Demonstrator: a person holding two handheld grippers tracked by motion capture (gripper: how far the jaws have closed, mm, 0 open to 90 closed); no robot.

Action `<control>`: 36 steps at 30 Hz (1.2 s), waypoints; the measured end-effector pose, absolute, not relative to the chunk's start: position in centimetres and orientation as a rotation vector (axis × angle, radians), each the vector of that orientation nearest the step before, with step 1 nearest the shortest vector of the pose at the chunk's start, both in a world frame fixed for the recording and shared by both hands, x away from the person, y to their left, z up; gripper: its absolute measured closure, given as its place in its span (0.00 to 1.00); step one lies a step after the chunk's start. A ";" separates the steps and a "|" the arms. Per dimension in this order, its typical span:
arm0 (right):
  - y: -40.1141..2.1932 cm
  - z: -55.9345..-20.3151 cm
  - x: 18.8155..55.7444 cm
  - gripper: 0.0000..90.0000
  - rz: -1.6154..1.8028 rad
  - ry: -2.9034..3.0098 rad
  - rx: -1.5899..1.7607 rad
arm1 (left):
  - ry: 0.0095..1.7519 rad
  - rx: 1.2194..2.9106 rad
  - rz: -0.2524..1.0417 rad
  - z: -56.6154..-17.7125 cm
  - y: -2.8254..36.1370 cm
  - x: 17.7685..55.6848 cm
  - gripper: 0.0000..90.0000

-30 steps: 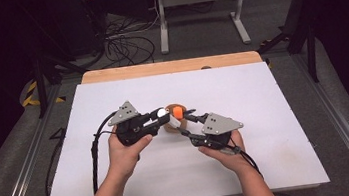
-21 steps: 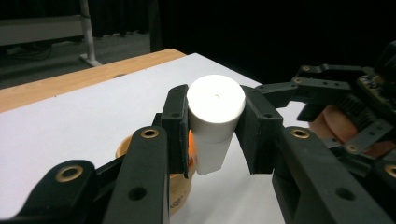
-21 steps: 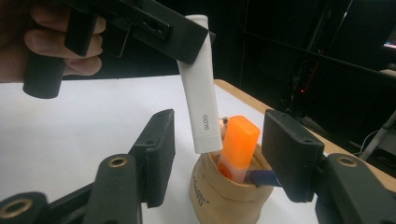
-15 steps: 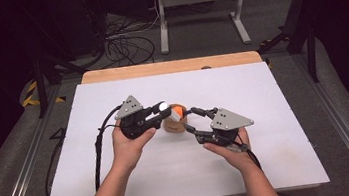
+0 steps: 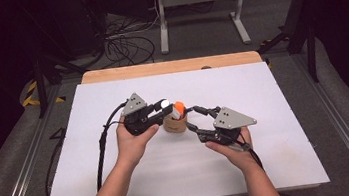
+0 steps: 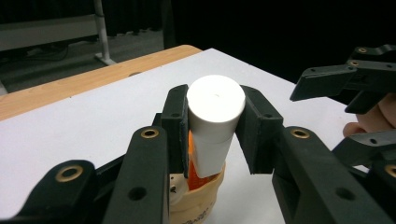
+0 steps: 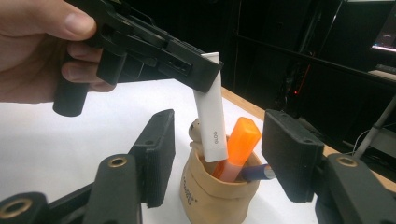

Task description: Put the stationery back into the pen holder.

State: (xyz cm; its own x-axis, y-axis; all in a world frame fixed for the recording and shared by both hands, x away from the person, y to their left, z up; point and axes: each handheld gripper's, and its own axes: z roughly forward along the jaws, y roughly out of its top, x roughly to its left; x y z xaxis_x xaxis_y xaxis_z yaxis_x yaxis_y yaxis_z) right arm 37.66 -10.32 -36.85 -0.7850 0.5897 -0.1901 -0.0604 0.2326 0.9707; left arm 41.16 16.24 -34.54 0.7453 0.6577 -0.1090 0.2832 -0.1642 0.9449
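A person sits at a white table [image 5: 271,166] with a claw in each hand. Near the middle of the table stands a small tan pouch [image 5: 176,124], open at the top. The left claw [image 5: 166,108] grips a white tube-shaped marker [image 6: 214,122] by its upper end, its pads pressed on both sides just under the flat round cap. The marker's long axis runs nearly upright, tilted a little, cap end up and lower end down inside the pouch mouth. Beside it in the pouch stand an orange highlighter [image 7: 237,148], leaning toward the table's far edge, and a blue pen [image 7: 256,173] lying low across the rim. The right claw [image 5: 191,117] sits just beside the pouch on the right-hand side, its jaws spread on either side of the pouch without touching it, having just opened wider.
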 end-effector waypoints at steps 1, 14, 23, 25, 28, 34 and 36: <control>-10.3 -36.9 37.7 0.51 1.594 1.979 0.483 | 0.741 1.754 0.397 -34.6 16.2 41.3 0.74; -10.6 -36.8 37.7 0.50 1.598 1.971 0.489 | 0.751 1.771 0.406 -35.2 15.6 42.4 0.74; -10.7 -36.7 37.7 0.50 1.603 1.965 0.494 | 0.761 1.781 0.389 -35.8 15.0 43.1 0.74; -10.8 -36.7 37.7 0.50 1.608 1.963 0.498 | 0.763 1.786 0.387 -35.9 14.9 43.2 0.74; -10.8 -36.7 37.7 0.50 1.609 1.961 0.497 | 0.769 1.786 0.382 -36.1 14.7 43.3 0.74; -10.8 -36.7 37.7 0.50 1.611 1.960 0.496 | 0.769 1.785 0.379 -36.1 14.6 43.5 0.73; -10.8 -36.7 37.7 0.50 1.613 1.958 0.495 | 0.767 1.784 0.381 -36.2 14.6 43.6 0.73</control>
